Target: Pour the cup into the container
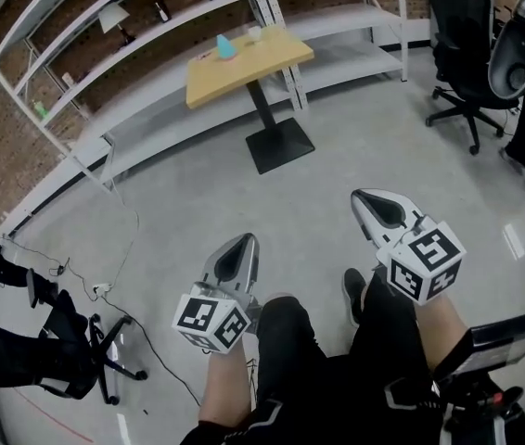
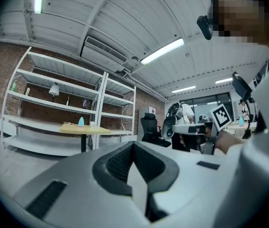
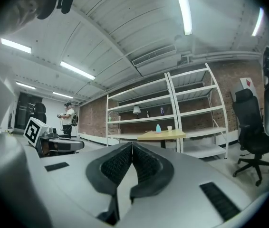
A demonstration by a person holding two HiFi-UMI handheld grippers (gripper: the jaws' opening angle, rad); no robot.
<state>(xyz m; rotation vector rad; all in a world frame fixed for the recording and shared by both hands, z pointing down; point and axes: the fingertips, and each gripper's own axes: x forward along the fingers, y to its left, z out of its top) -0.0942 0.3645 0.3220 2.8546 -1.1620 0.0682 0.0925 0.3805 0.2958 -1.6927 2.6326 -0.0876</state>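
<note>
Far ahead stands a small wooden table (image 1: 272, 58) on a black pedestal. A teal rounded container (image 1: 226, 47) and a small white cup (image 1: 255, 33) sit on its far side, apart from each other. Both are tiny in the left gripper view, container (image 2: 81, 122) and cup (image 2: 92, 124), and in the right gripper view, container (image 3: 158, 128) and cup (image 3: 169, 128). My left gripper (image 1: 247, 238) and right gripper (image 1: 359, 195) are held low over the person's legs, well short of the table. Both are shut, jaws pressed together with nothing between them.
White metal shelving (image 1: 105, 72) runs along the brick wall behind the table. A black office chair (image 1: 467, 54) stands at the right. Cables and a dark chair base (image 1: 86, 341) lie on the floor at the left. Another person (image 3: 68, 115) stands far off.
</note>
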